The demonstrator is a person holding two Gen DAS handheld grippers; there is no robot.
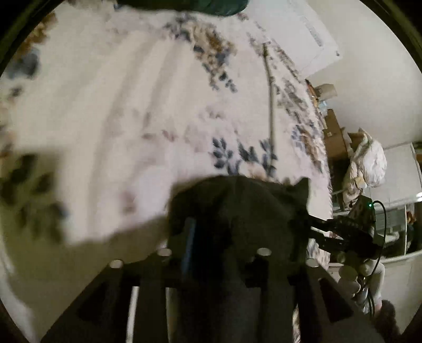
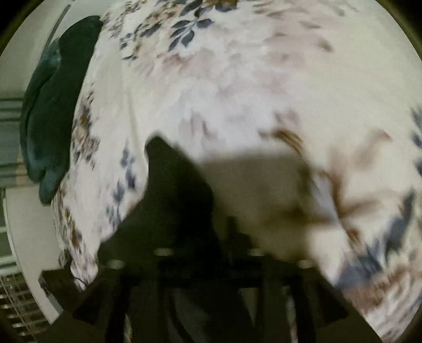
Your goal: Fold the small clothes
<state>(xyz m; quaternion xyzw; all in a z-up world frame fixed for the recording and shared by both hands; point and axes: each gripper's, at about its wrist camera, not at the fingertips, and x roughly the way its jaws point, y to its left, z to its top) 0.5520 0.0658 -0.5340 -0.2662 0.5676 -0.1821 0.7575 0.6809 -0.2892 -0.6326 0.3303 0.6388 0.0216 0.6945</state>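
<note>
A dark grey small garment (image 1: pixel 237 211) is bunched between my left gripper's (image 1: pixel 213 237) jaws, which are shut on it above the floral bedsheet (image 1: pixel 118 105). In the right wrist view the same dark cloth (image 2: pixel 176 200) hangs from my right gripper (image 2: pixel 208 237), shut on it above the sheet (image 2: pixel 250 92). The other gripper (image 1: pixel 343 234) shows at the right of the left wrist view, holding the cloth's far edge. Both views are motion-blurred and the fingertips are hidden by the cloth.
A dark green garment (image 2: pixel 50 110) lies at the bed's left edge, also at the top of the left wrist view (image 1: pixel 184 5). Boxes and a white bundle (image 1: pixel 366 163) stand beside the bed. A white panel (image 1: pixel 303 34) lies on the bed.
</note>
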